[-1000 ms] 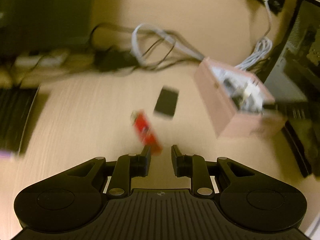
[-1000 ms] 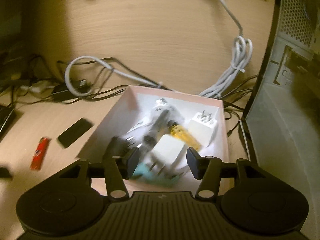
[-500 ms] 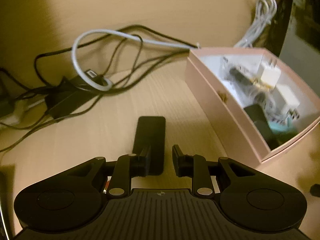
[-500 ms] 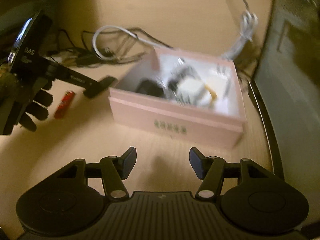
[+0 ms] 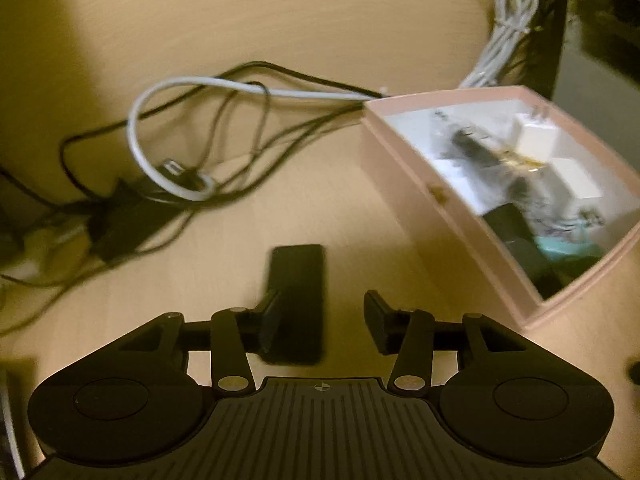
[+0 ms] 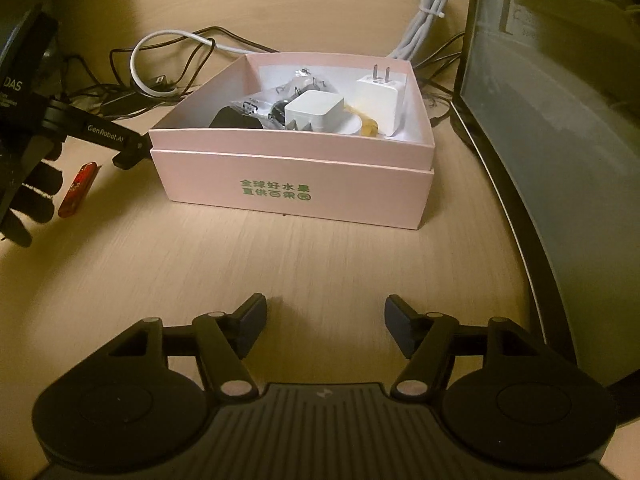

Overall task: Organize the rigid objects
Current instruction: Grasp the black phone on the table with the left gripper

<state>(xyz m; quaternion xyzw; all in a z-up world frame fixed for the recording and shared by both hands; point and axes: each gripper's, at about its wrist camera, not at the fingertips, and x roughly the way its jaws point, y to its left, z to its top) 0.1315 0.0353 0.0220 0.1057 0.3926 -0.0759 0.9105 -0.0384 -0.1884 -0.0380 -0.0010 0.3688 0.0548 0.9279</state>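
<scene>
Wood-grain desk spreads beneath us, the pink box already holding chargers. We judge two pieces remain: a black slab and a red lighter. Our left gripper spreads wide, the slab at its ten o'clock against one finger; our right gripper gapes empty.

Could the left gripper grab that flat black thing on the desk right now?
Probably yes. The left gripper is open, the flat black block lies partly between its fingers, beside the left one, and nothing blocks it; the pink box sits apart.
</scene>
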